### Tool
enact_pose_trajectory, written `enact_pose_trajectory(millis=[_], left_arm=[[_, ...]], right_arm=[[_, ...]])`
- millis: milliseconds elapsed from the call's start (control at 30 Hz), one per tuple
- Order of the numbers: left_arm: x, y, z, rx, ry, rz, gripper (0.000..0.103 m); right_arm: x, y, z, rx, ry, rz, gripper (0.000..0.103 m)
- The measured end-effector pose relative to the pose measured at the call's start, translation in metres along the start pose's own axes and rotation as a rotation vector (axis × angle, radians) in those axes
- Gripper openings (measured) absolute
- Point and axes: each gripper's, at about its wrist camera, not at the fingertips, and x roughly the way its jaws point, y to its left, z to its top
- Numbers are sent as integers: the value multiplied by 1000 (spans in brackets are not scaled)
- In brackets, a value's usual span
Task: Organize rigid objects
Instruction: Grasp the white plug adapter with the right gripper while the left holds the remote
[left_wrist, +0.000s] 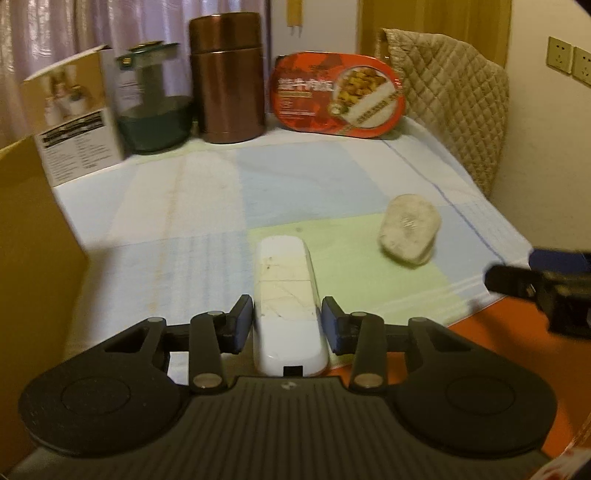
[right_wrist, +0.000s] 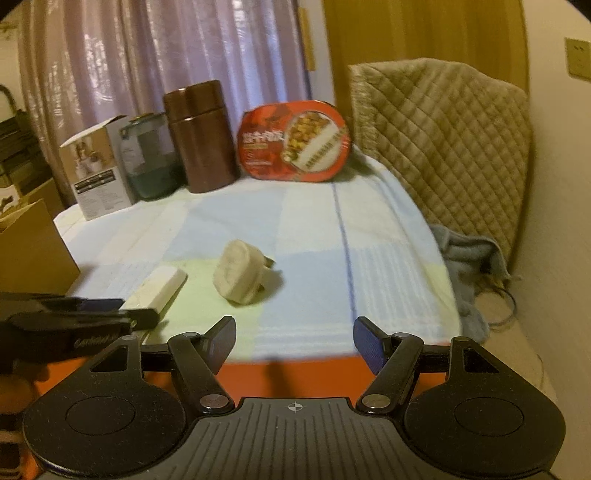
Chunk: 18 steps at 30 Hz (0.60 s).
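At the back of the frame stand one box, one jar with dark green contents at its bottom, one brown flask and one red meal tray. The left gripper straddles the white power bank at lower centre, fingers apart, just beside it. One plug lies mid-frame; the right gripper gapes empty.

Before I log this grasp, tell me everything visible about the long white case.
The long white case is a glossy, rounded, plastic-looking bar with worn, yellowed tape across its top and a small dark slot in its near end. It lies flat on the checked cloth, between the left tool's open blue pads, small gaps showing either side.
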Motion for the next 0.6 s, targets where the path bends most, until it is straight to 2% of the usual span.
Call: enact_pose_trajectory(millis=[233,467,533,567,600], left_arm=[[-10,11,-17,-17,-4,10,35],[-8,12,-16,-5,-5,-1,36],[-6,12,-16,3,-12,1,36],[-5,11,-17,5,-12,3,37],[-5,11,-17,5,-14,4,37]], right_arm=[[35,26,15,-51,-25,47,68],[75,37,25,-67,16,35,67],[80,38,24,-72,27,28,61],[82,38,24,-67,30,29,50],[82,37,24,-65,32,29,43]])
